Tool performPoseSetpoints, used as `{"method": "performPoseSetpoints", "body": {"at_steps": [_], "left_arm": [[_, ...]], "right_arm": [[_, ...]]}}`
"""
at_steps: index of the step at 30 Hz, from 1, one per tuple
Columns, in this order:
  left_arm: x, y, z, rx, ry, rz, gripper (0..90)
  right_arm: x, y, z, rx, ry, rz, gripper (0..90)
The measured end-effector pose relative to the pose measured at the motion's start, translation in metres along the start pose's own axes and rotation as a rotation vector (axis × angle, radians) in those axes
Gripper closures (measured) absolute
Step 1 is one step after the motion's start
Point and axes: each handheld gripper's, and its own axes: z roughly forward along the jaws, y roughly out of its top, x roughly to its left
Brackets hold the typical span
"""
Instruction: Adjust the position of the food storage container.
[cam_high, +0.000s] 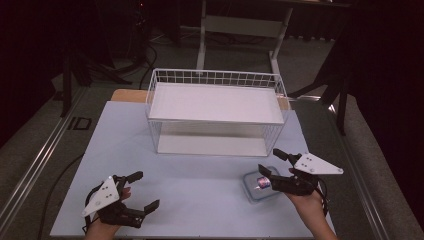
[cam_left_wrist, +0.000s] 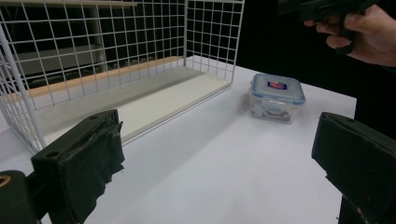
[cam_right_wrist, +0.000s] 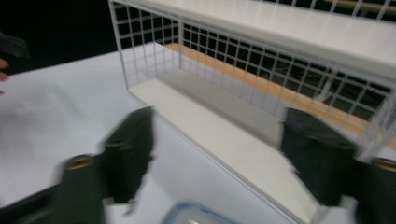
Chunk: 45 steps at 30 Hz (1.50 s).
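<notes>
The left claw (cam_high: 141, 190) hovers low over the near left part of the pale blue table (cam_high: 200, 200), its jaws spread wide with nothing between them. In the left gripper view the container (cam_left_wrist: 275, 97) stands well ahead of those jaws and toward the right one, apart from both. Behind the middle of the table stands a white wire basket (cam_high: 216, 114) with a white shelf board across its top and another at its bottom; its open side faces the person.

The container (cam_high: 260, 184) sits on the near right part of the table, just in front of the basket's right corner and clear of it. The right claw (cam_high: 272, 166) is above it, jaws open fairly wide and gripping nothing; one jaw reaches over the container's far side, the other over its lid. In the right gripper view, which is blurred, the container's rim (cam_right_wrist: 191, 213) shows at the bottom edge, between and below the two jaws.

The lid carries a small dark blue label with a red patch; its writing is too small to read.

The container is small, square with rounded corners, of clear plastic with a blue-rimmed lid and side clips, and something indistinct lies inside.
</notes>
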Motion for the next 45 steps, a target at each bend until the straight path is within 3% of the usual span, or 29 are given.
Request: {"method": "performPoseSetpoints", "body": {"at_steps": [5,13,24,30,35,38,45], "left_arm": [[0.0,0.0,0.0,0.0,-0.003,-0.002,2.8],[0.0,0.0,0.001,-0.001,-0.01,-0.011,2.8],[-0.002,0.0,0.002,0.009,-0.004,0.003,2.8],[-0.002,0.0,0.002,0.009,-0.003,0.005,2.8],[-0.002,0.0,0.002,0.011,-0.005,0.009,2.8],[-0.002,0.0,0.003,0.012,-0.006,0.009,2.8],[-0.003,0.0,0.004,0.011,-0.006,0.01,2.8]], "right_arm": [[-0.012,-0.017,0.001,0.051,-0.075,0.002,49.0],[-0.034,-0.044,0.001,0.131,-0.133,0.056,70.7],[-0.05,-0.076,-0.006,0.26,-0.234,0.084,89.7],[-0.049,-0.099,-0.007,0.345,-0.239,0.101,90.0],[-0.051,-0.11,-0.008,0.373,-0.232,0.126,90.0],[-0.051,-0.119,-0.01,0.395,-0.218,0.145,90.0],[-0.041,-0.124,-0.005,0.433,-0.163,0.138,90.0]]}}
